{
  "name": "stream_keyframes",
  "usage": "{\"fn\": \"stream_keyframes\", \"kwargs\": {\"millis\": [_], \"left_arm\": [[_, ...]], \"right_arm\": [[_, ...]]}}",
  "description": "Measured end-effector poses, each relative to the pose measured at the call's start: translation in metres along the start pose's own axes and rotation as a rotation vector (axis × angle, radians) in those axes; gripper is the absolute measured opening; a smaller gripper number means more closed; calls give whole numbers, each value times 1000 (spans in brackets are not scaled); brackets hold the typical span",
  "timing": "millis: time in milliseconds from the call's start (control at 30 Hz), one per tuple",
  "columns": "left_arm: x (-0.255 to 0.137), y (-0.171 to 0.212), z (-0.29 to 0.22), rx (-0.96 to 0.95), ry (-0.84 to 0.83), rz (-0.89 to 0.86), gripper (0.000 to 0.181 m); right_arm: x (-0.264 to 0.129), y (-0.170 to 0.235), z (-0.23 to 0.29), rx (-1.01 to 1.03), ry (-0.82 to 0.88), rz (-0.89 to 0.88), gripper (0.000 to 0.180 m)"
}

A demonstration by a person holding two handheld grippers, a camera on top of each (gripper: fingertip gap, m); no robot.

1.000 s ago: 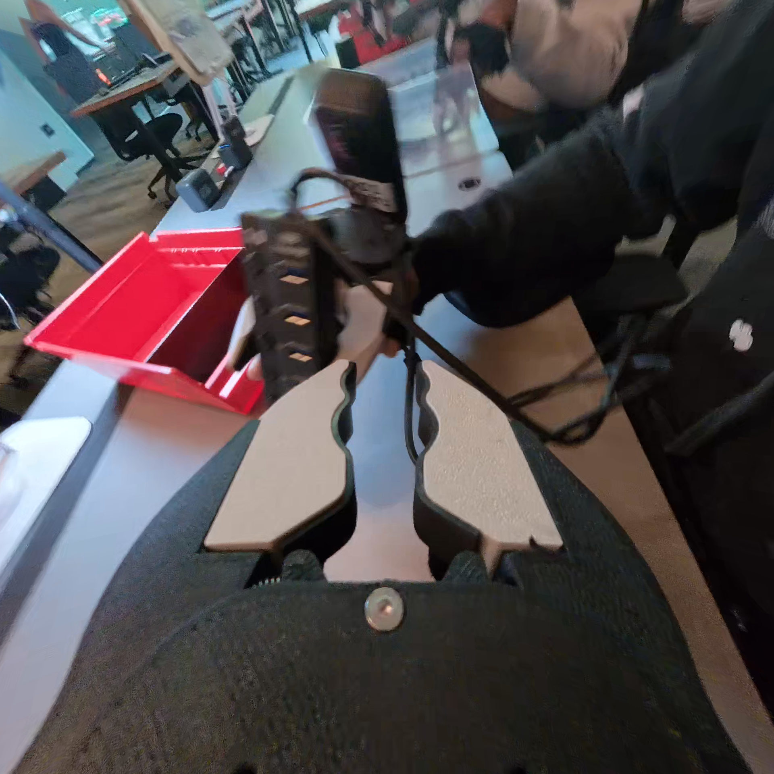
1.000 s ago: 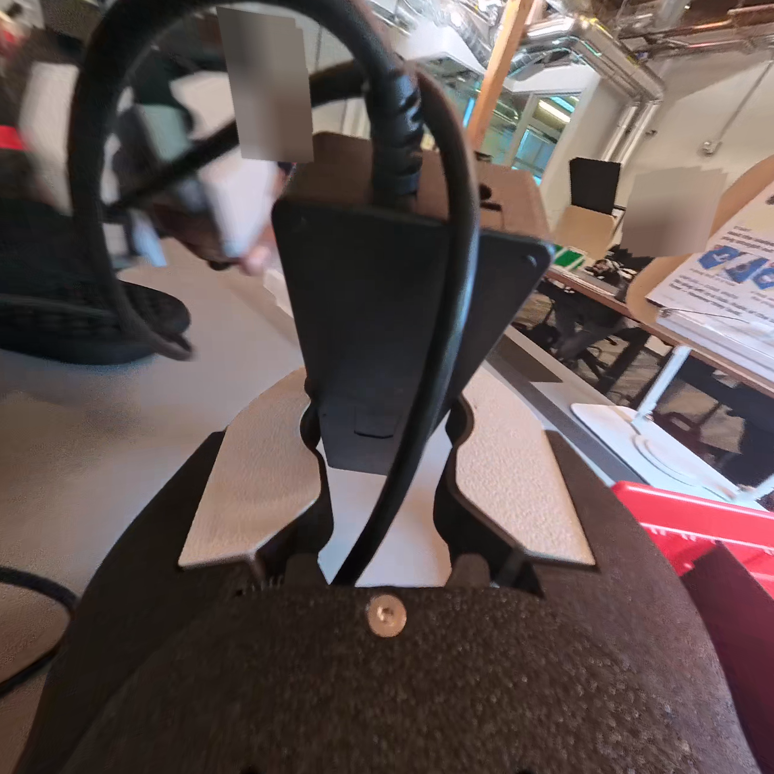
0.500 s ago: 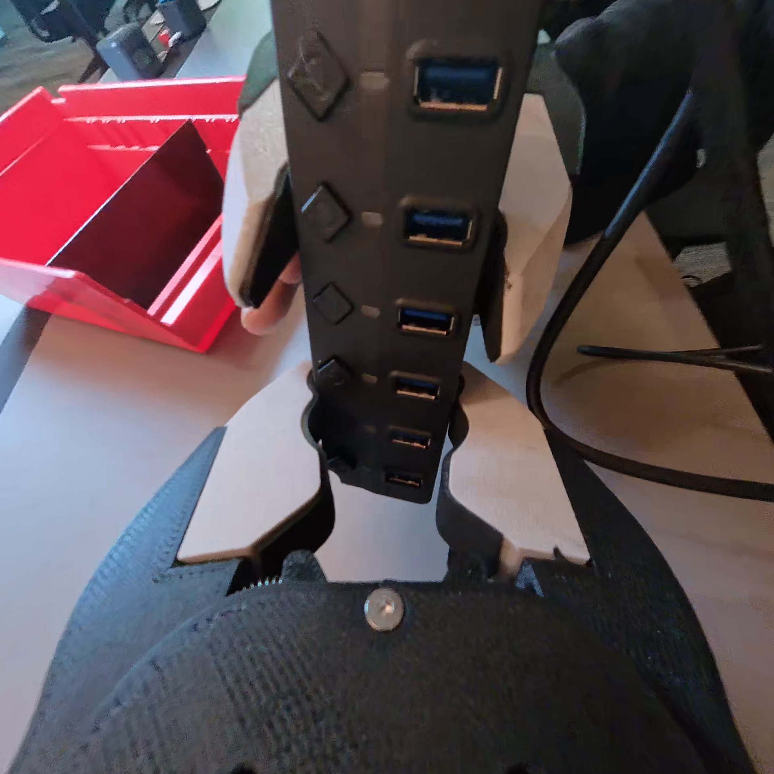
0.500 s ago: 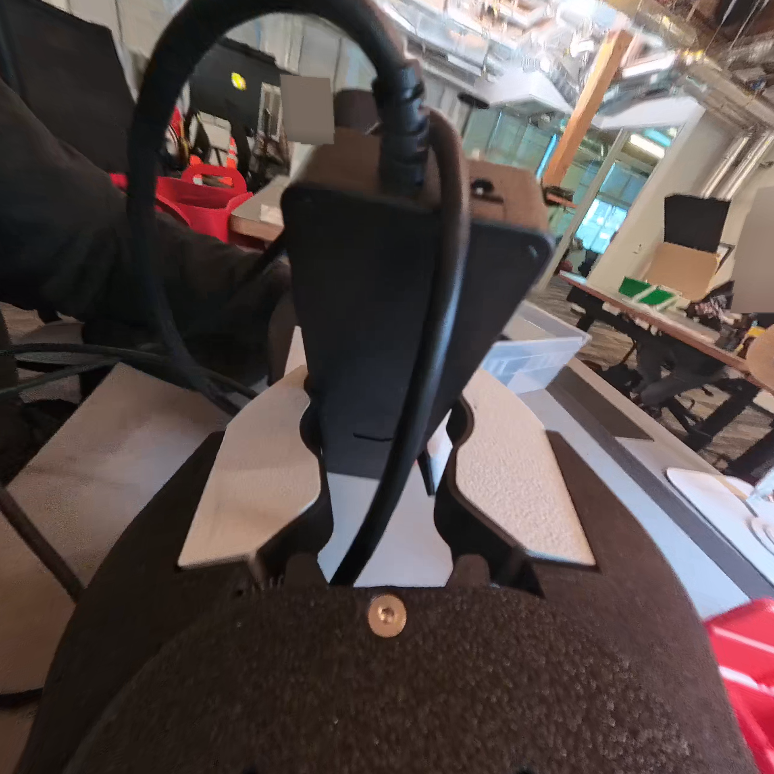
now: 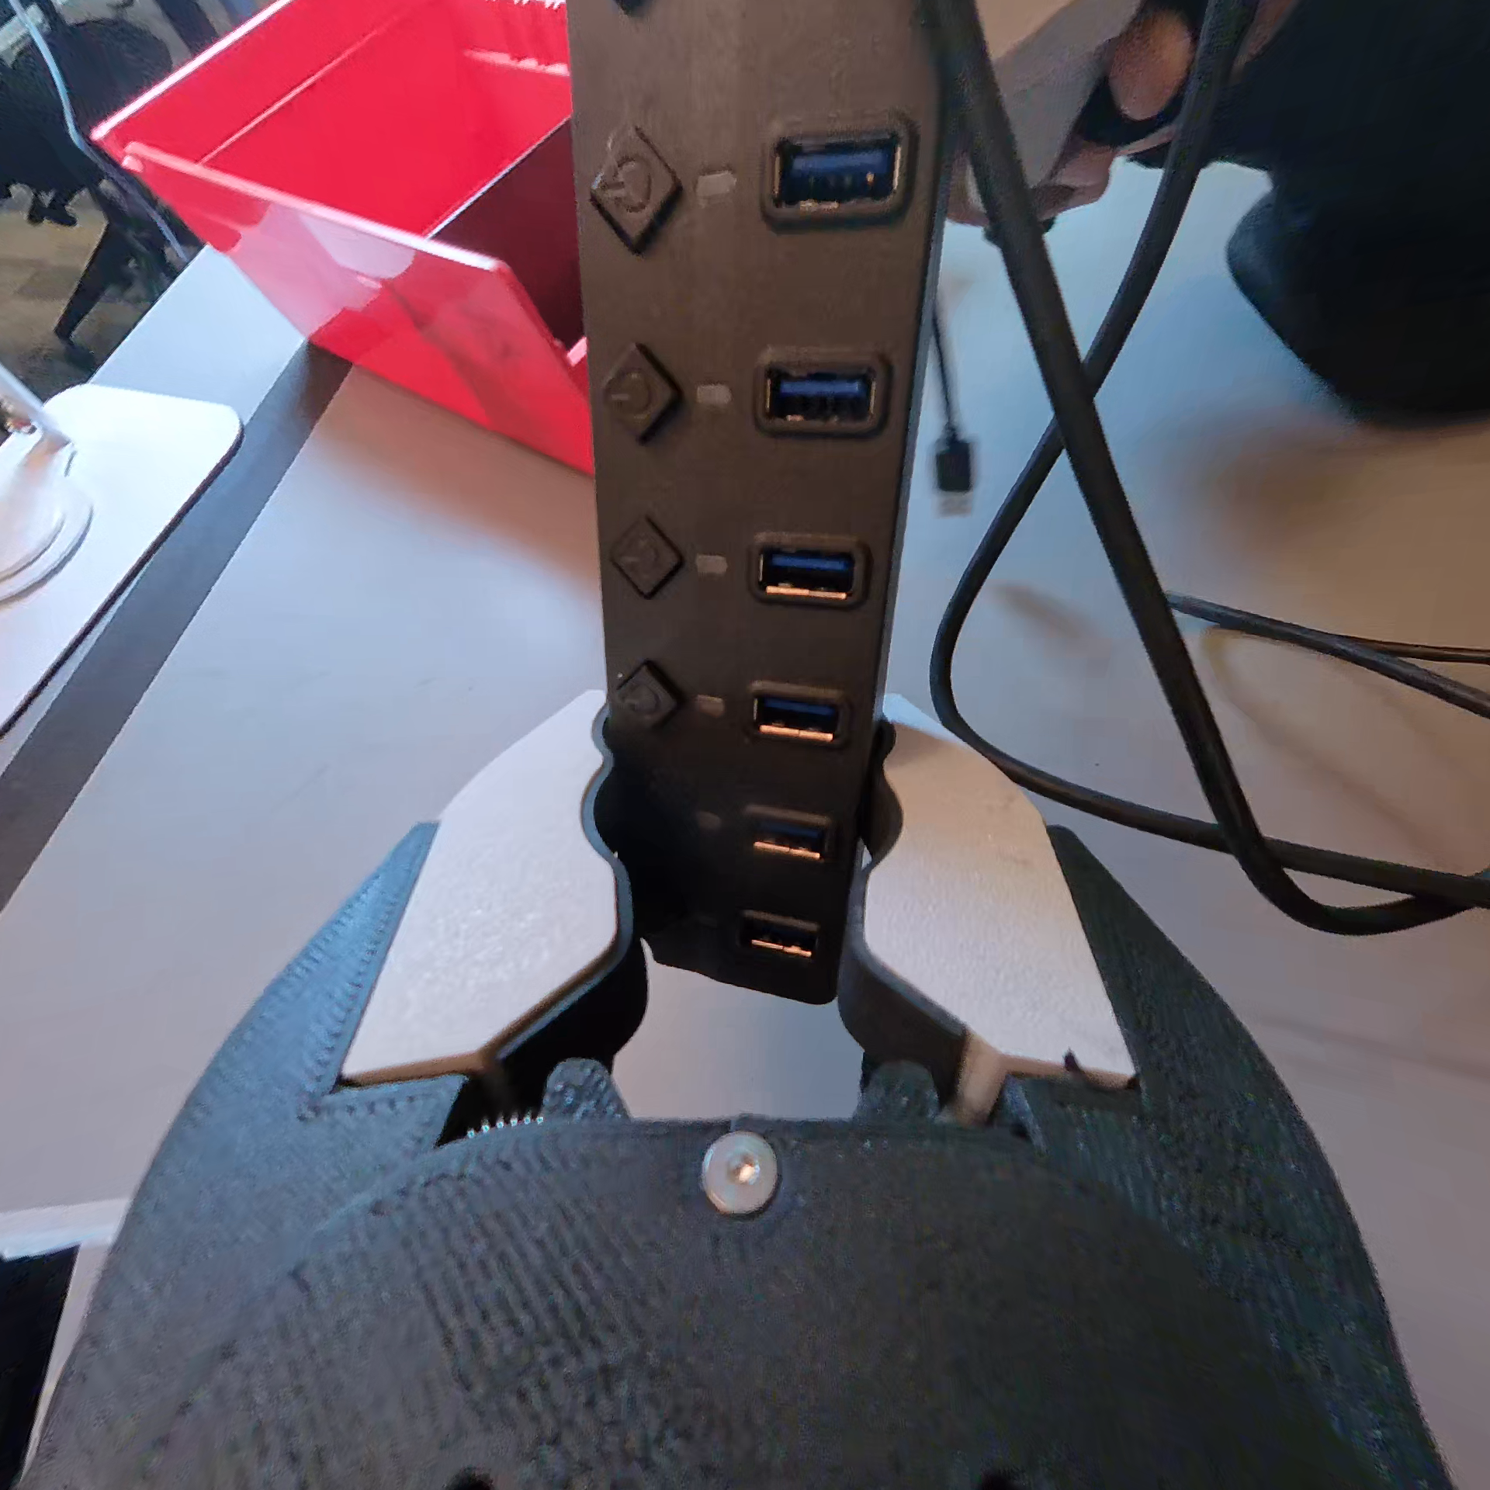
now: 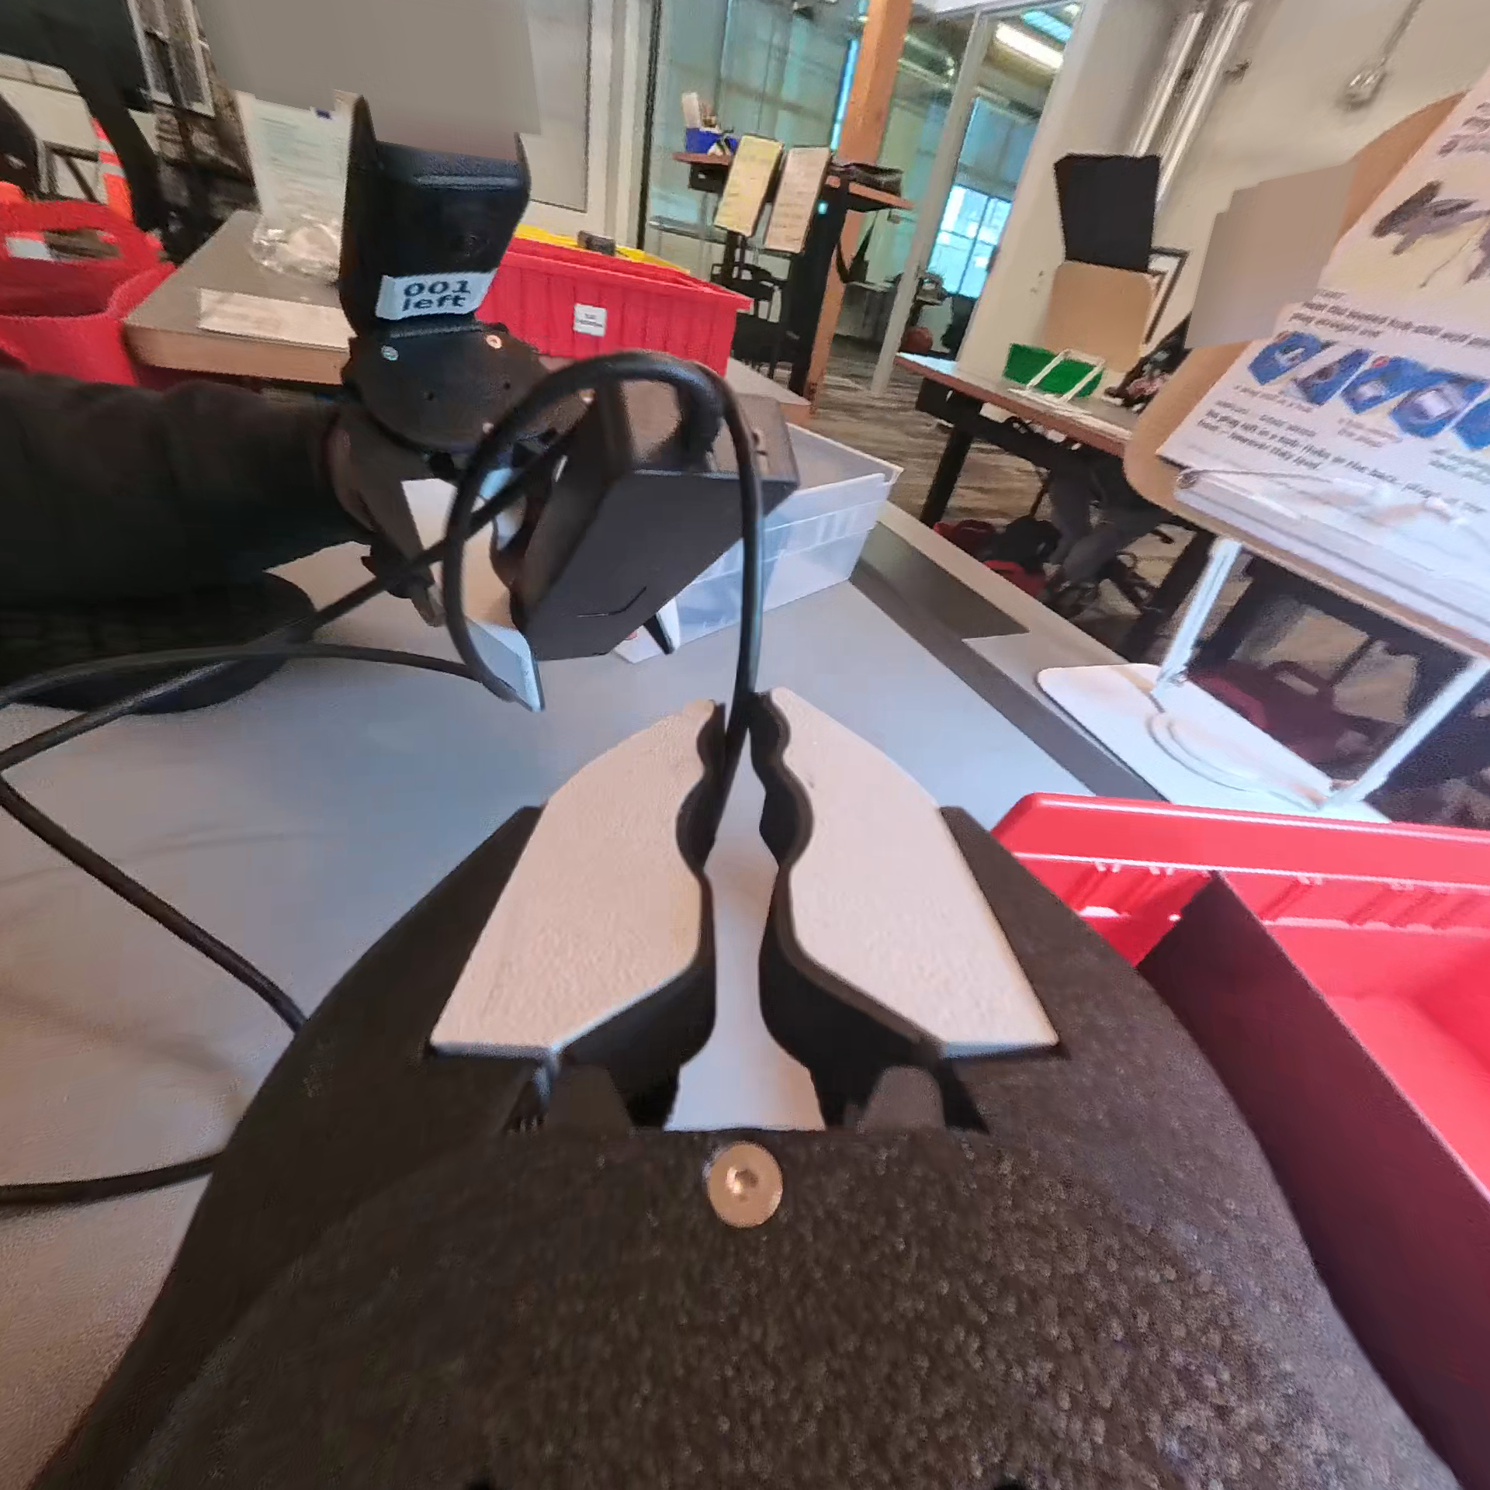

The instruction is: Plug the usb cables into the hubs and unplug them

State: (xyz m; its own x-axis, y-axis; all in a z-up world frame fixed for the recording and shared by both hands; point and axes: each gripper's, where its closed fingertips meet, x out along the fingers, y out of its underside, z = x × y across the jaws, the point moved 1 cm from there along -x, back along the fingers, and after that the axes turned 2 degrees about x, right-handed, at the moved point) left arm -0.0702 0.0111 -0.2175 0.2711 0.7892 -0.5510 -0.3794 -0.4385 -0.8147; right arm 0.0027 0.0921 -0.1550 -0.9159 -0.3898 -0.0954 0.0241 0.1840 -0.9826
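A long black USB hub [image 5: 750, 484] with several blue ports and diamond buttons stands upright between my left gripper's [image 5: 742, 726] pads, which are shut on its lower end. All its ports look empty. Its black cable [image 5: 1040, 322] hangs down the right side and loops over the table. A loose USB plug [image 5: 954, 472] lies on the table behind it. In the right wrist view my right gripper [image 6: 735, 705] is shut on that cable [image 6: 746, 516] at its fingertips. Farther off, the left gripper [image 6: 584, 645] holds the hub [image 6: 637, 524] above the table.
A red bin [image 5: 339, 201] stands at the left of the hub and shows at the lower right in the right wrist view [image 6: 1250, 838]. A white stand's base [image 6: 1129, 701] is at the table's edge. A clear bin [image 6: 806, 516] is behind the hub. Cables [image 6: 161, 911] cross the table.
The hub passed from my right gripper to my left. The left jaws closed on its lower end. The right gripper let go, drew back and closed on the hub's cable.
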Motion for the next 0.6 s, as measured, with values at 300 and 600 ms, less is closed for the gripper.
{"fn": "stream_keyframes", "kwargs": {"millis": [300,600], "left_arm": [[-3,18,21,-114,-66,65,58],[-8,-13,-14,-203,199,-124,58]], "right_arm": [[-28,-51,6,-96,1,-244,5],[6,36,-5,-160,76,231,5]]}}
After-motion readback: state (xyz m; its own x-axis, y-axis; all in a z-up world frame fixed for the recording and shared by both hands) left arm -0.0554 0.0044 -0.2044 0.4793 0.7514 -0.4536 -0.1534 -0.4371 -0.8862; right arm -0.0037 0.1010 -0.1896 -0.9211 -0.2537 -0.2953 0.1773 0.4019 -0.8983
